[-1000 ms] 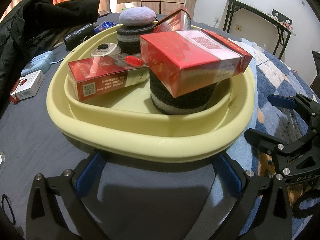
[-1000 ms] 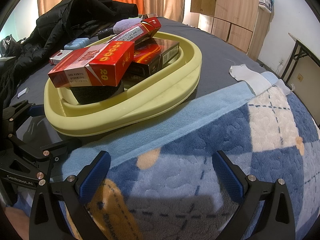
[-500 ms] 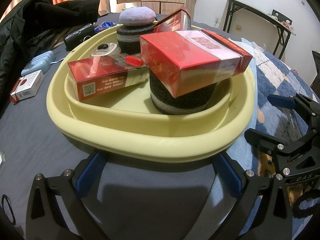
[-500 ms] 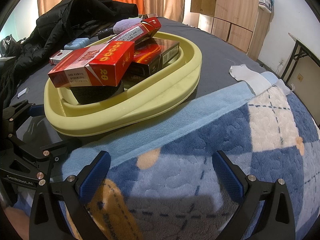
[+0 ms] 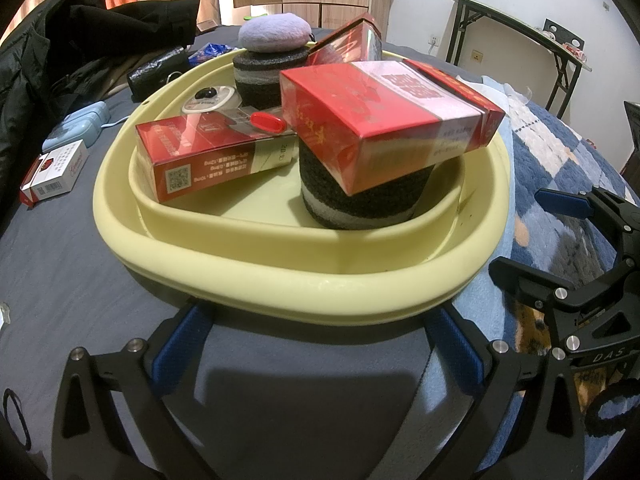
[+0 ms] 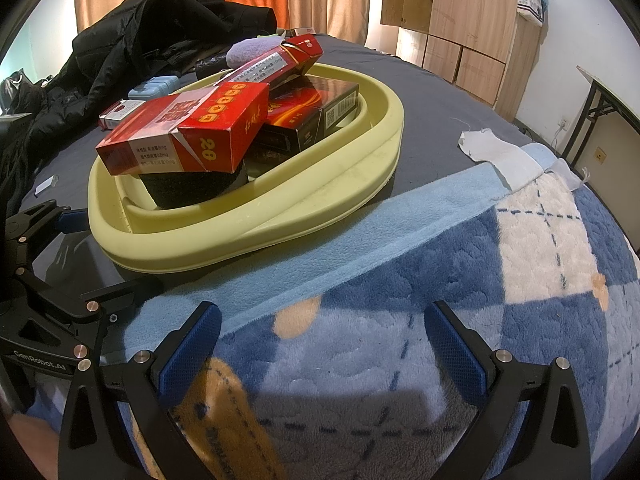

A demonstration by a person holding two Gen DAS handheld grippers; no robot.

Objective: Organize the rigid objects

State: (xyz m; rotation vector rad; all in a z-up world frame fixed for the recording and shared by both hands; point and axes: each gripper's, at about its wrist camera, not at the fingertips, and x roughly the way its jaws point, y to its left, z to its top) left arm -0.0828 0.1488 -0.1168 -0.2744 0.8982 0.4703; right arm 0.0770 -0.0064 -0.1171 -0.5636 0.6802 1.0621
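Both tongs released beside the yellow basin [image 5: 304, 280]

Left tongs [image 5: 316, 344] gape before the basin's near rim; right tongs [image 6: 320, 340] gape over the blanket [image 6: 440, 260]; red carton [image 5: 384, 120] rests on a grey roll [image 5: 360, 204] inside.

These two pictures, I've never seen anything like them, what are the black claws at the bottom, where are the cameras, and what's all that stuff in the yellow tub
The black claws are hand-held grippers, one in each of a person's hands; there is no robot arm. Each carries a wide-angle camera looking forward along its two blue-padded fingers, so each picture shows its own gripper at the bottom. One picture comes from the left gripper, the other from the right gripper. Both are open and hold nothing.

They sit on a bed with a grey sheet and a blue checked blanket. The yellow tub holds red boxes, a dark box and two dark rolls. One red box lies tilted on the nearer roll; a lilac pad tops the farther one. A small white pack lies outside the tub.
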